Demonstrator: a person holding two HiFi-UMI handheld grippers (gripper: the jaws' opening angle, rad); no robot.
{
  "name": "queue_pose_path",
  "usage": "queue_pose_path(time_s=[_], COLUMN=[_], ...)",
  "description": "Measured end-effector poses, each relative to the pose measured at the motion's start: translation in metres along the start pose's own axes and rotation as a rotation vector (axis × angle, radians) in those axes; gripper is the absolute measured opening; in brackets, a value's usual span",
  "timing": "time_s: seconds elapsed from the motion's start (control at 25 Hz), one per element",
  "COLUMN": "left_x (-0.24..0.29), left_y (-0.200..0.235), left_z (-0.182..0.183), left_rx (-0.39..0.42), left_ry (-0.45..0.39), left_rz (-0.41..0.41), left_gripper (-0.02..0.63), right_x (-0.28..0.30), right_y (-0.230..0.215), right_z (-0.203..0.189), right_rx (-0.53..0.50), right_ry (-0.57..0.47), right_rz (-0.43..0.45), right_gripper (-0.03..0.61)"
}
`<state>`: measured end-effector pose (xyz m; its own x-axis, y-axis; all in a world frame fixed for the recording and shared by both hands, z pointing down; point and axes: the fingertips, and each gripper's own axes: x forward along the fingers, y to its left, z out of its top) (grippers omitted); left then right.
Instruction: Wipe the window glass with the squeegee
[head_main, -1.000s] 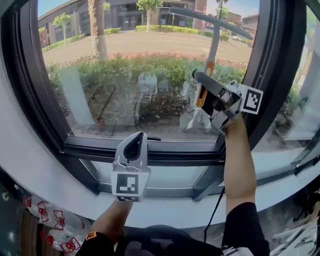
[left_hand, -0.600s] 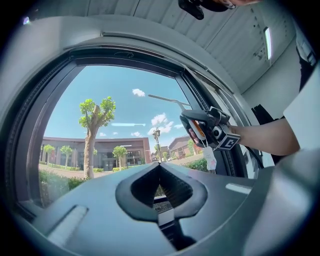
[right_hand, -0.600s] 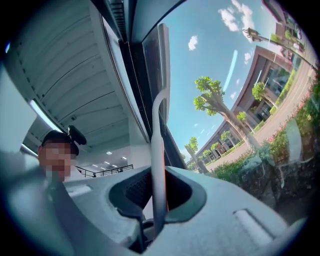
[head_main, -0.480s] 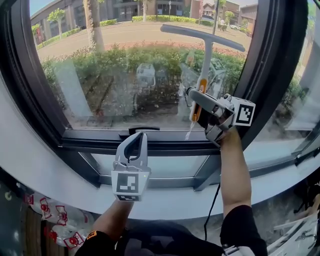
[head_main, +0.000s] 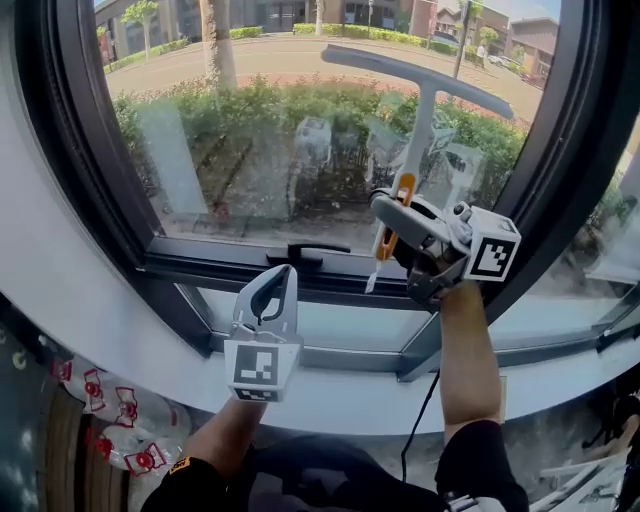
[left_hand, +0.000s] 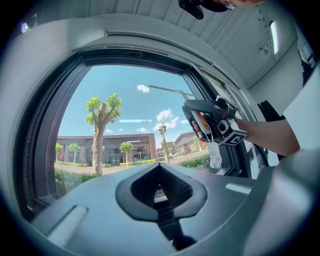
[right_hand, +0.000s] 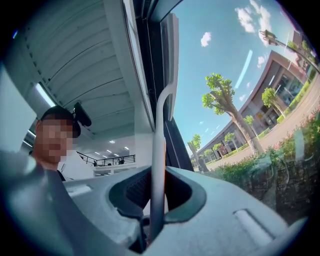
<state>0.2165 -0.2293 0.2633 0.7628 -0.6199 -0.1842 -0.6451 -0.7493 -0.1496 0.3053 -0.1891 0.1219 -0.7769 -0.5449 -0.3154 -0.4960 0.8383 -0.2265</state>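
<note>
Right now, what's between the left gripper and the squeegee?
Head view: only the dark lower window frame with its black latch handle lies between the left gripper and squeegee.

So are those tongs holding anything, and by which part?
The right tongs grip the squeegee by its lower handle, where the orange part is, with the blade end up. The left tongs are shut and hold nothing.

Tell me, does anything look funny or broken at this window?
Nothing looks broken or spilled. One small oddity: a paper tag dangles from the handle of the squeegee, just below the right claw that holds it. The squeegee's blade also sits slanted across the window glass instead of level.
</note>
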Motion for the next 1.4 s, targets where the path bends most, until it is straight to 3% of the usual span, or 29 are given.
queue_pose_path(time_s=[0.2,0.6,0.96,1.2,1.4], left_x=[-0.018,-0.104,-0.155,-0.164,-0.165], left_y=[0.027,0.173,0.264,0.282,0.289], left_z=[0.000,-0.012,0.014,0.011,0.000], left_rx=[-0.013,-0.041,-0.007,-0.009,-0.018], left_ry=[0.025,0.036,-0.025,-0.027,-0.017], left_rz=[0.071,0.256,0.342,0.349,0.343], left_gripper=[0.011,0.011,0.011,0.011,0.011], right_x=[0.044,0.209,0.311,0.336,0.342], right_y=[0.010,0.007,-0.005,-0.030,-0.040], right_z=[-0.025,-0.111,-0.108,-0.092,-0.102], right_rx=[0.007,0.074,0.060,0.100,0.132], right_ry=[0.039,0.089,0.109,0.085,0.084], right_rz=[0.028,0.038,0.045,0.018,0.004], right_gripper=[0.031,0.031,0.031,0.031,0.031])
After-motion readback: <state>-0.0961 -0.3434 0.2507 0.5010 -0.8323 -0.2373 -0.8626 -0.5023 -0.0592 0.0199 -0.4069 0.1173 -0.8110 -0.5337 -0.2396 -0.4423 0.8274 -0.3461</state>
